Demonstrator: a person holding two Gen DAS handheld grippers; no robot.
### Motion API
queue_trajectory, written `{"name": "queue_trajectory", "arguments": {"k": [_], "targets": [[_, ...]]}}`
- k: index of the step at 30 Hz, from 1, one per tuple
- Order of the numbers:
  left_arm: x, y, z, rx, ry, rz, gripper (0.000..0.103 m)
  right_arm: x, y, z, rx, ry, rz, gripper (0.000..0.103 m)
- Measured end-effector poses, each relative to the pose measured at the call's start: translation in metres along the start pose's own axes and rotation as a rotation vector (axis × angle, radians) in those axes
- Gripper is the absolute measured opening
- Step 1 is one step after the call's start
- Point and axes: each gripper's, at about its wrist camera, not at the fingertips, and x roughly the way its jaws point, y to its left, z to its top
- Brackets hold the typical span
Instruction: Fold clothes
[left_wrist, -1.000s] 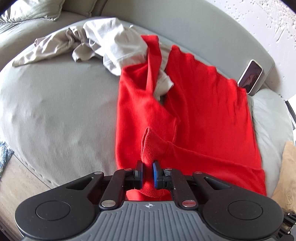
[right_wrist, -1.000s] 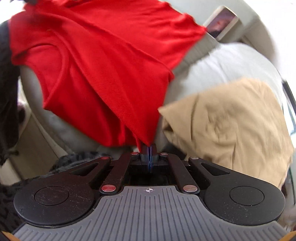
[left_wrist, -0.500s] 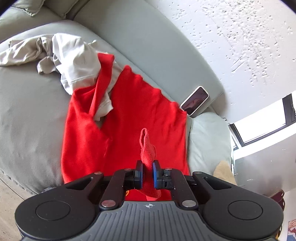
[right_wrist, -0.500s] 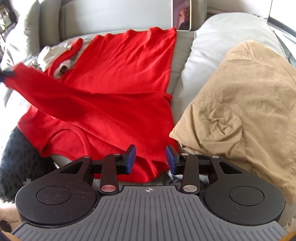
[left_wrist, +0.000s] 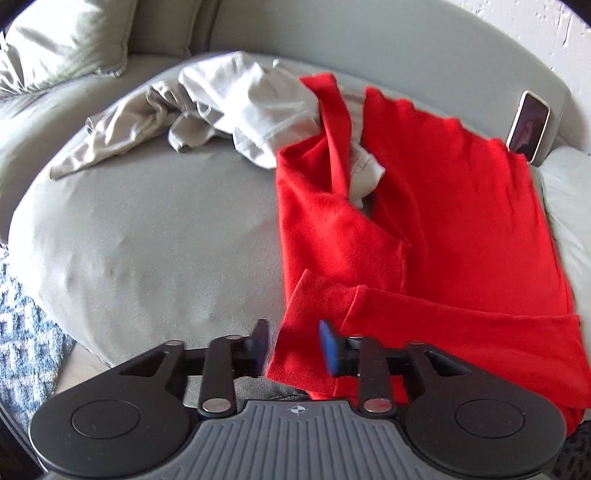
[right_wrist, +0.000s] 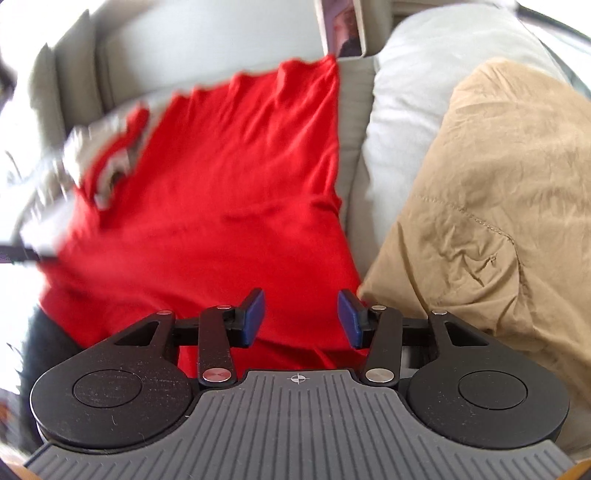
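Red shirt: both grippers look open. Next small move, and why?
Probably close the left gripper on the red shirt at the near edge between its fingers. Both it and the right gripper are open, holding nothing, and the shirt lies spread on the sofa with one strip folded across the near end.

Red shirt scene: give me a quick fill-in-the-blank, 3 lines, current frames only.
1. The red shirt lies on a grey ____.
2. Both grippers, left and right, have their jaws ____.
3. The phone leans against the sofa's ____.

Missing words: sofa; open; backrest
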Motion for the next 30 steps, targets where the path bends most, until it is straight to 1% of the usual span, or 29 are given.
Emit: {"name": "queue_trajectory", "arguments": {"k": [1, 3, 5, 7, 9, 10, 11, 13, 15, 16, 17, 18, 20, 21, 22, 24, 25, 26, 27, 28, 29, 30], "targets": [[-0.008, -0.001, -0.002, -0.001, -0.034, -0.005, 0.039, 0.0, -0.004, 0.003, 0.045, -0.021, 0.019, 0.05], [-0.024, -0.004, -0.007, 0.005, -0.101, -0.022, 0.039, 0.004, -0.006, 0.01, 0.087, -0.057, 0.019, 0.049], [-0.034, -0.01, -0.008, 0.018, -0.165, -0.058, 0.037, 0.013, -0.003, 0.021, 0.075, -0.085, -0.018, 0.047], [-0.041, -0.019, -0.01, 0.031, -0.198, -0.112, 0.033, 0.028, -0.002, 0.031, 0.064, -0.077, -0.05, 0.047], [-0.034, -0.031, -0.011, 0.07, -0.161, -0.182, 0.03, 0.046, -0.003, 0.041, 0.056, -0.047, -0.072, 0.045], [-0.027, -0.037, -0.012, 0.094, -0.128, -0.2, 0.03, 0.055, -0.003, 0.044, 0.048, -0.035, -0.08, 0.047], [-0.019, -0.045, -0.013, 0.121, -0.095, -0.206, 0.03, 0.063, -0.002, 0.047, 0.039, -0.017, -0.084, 0.048], [-0.004, -0.055, -0.017, 0.158, -0.046, -0.218, 0.022, 0.08, -0.002, 0.054, 0.027, 0.029, -0.085, 0.049], [0.009, -0.063, -0.022, 0.165, -0.001, -0.234, 0.021, 0.092, -0.002, 0.057, 0.02, 0.067, -0.059, 0.048], [0.014, -0.065, -0.024, 0.164, 0.011, -0.239, 0.021, 0.097, 0.0, 0.057, 0.006, 0.082, -0.056, 0.025], [0.018, -0.067, -0.025, 0.167, 0.021, -0.241, 0.021, 0.099, 0.002, 0.056, -0.019, 0.078, -0.074, 0.007], [0.024, -0.071, -0.026, 0.175, 0.029, -0.239, 0.021, 0.099, 0.004, 0.056, -0.044, 0.069, -0.083, 0.007], [0.03, -0.075, -0.025, 0.19, 0.041, -0.227, 0.02, 0.095, 0.004, 0.059, -0.055, 0.01, -0.151, 0.005], [0.033, -0.077, -0.026, 0.192, 0.049, -0.219, 0.018, 0.092, 0.005, 0.061, -0.061, -0.029, -0.206, 0.005], [0.035, -0.08, -0.025, 0.196, 0.053, -0.211, 0.018, 0.09, 0.003, 0.063, -0.047, -0.044, -0.223, 0.006], [0.036, -0.084, -0.023, 0.212, 0.048, -0.189, 0.018, 0.087, 0.001, 0.064, 0.006, -0.016, -0.192, 0.007], [0.034, -0.086, -0.023, 0.217, 0.042, -0.184, 0.018, 0.081, 0.003, 0.065, 0.004, -0.011, -0.194, 0.013], [0.029, -0.086, -0.023, 0.219, 0.032, -0.184, 0.018, 0.072, 0.007, 0.063, -0.009, -0.026, -0.207, 0.028], [0.024, -0.087, -0.022, 0.221, 0.021, -0.185, 0.018, 0.06, 0.012, 0.059, -0.027, -0.047, -0.232, 0.032], [0.018, -0.087, -0.023, 0.222, 0.011, -0.202, 0.018, 0.047, 0.017, 0.054, -0.047, -0.06, -0.229, 0.037], [0.011, -0.087, -0.024, 0.223, 0.001, -0.22, 0.018, 0.035, 0.021, 0.049, -0.068, -0.071, -0.218, 0.038], [0.005, -0.088, -0.024, 0.224, -0.01, -0.238, 0.018, 0.026, 0.025, 0.042, -0.081, -0.068, -0.179, 0.038]]}}
